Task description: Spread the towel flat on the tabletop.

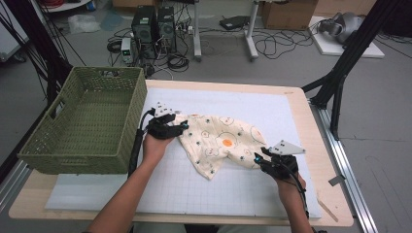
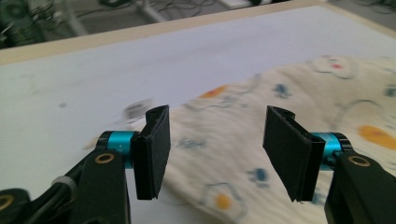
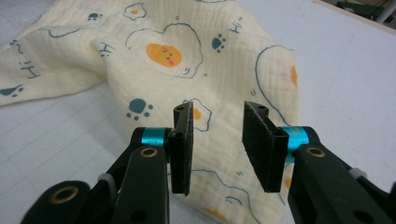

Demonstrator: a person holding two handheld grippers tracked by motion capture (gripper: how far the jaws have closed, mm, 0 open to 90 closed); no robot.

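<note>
Right gripper (image 3: 216, 140) up close: its two black jaws stand partly open with a clear gap between the pads, and nothing is pinched there. Through that gap the cream cloth (image 3: 177, 60), printed with fried eggs and blue paw marks, lies flat on the white gridded mat (image 3: 51, 140), one of its edges running under and past the jaws. In the high view this gripper (image 1: 259, 159) sits at the cloth's right end, toward the near right part of the desk (image 1: 296, 97), with the grey three-cornered plate on top of it and the hand (image 1: 289, 187) behind.

Over to the left gripper (image 2: 216, 144): jaws wide apart, pads bare, gripping nothing. The cloth (image 2: 280, 126) lies below and beyond them, blurred, a small white label showing at its edge by the left pad. From above, this gripper (image 1: 182, 125) hangs over the cloth's left end, close to the green woven basket (image 1: 77, 126), and the left hand (image 1: 155, 143) reaches in from the near edge.

The cloth (image 1: 221, 141) itself is spread, a bit rumpled, across the middle of the mat (image 1: 218, 189), stretching between the two grippers, with one corner pointing toward the near edge. The basket stands on the desk's left side, partly overhanging that edge, just left of the cloth. Beyond the far edge, cables and computer boxes sit on the floor.
</note>
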